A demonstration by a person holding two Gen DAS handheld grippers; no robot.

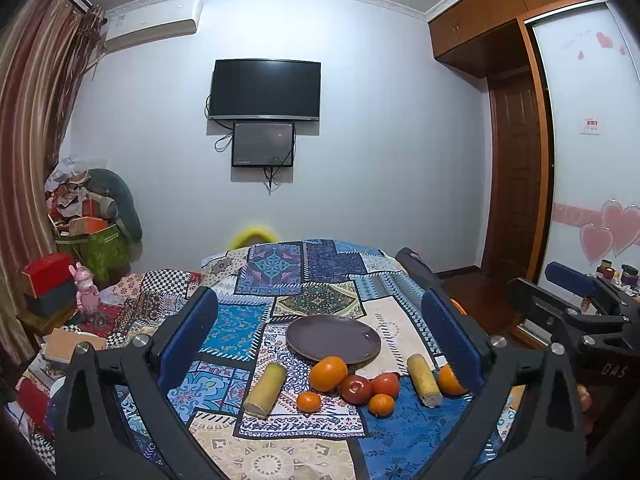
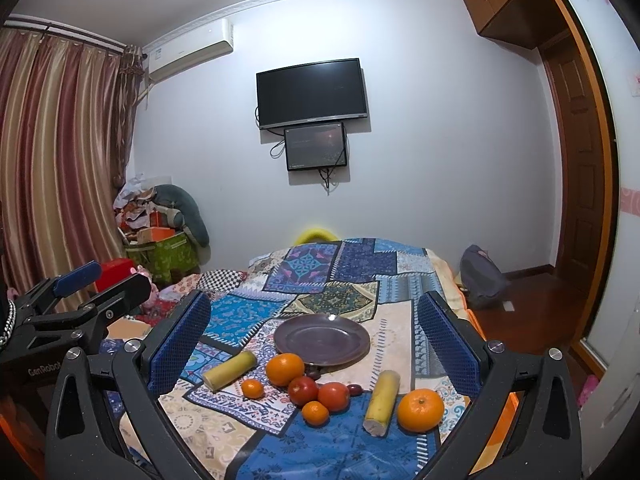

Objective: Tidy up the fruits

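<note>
Here, both hand-held grippers, left [image 1: 320, 336] and right [image 2: 316, 334], hang open (holding nothing) before the plate [image 2: 322, 339], fruit just beside its near rim.

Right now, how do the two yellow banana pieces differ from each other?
The left banana piece lies left of the fruit cluster, pointing toward the purple plate; the right banana piece lies beside the big orange, more upright in the view, its cut end facing the camera. Both are short, yellow, and rest on the patterned cloth.

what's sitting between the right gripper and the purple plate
The right gripper, open, faces the plate over the fruit: the big orange sits right at the plate's near rim, two tomatoes just in front of it. Approaching from above avoids them.
</note>
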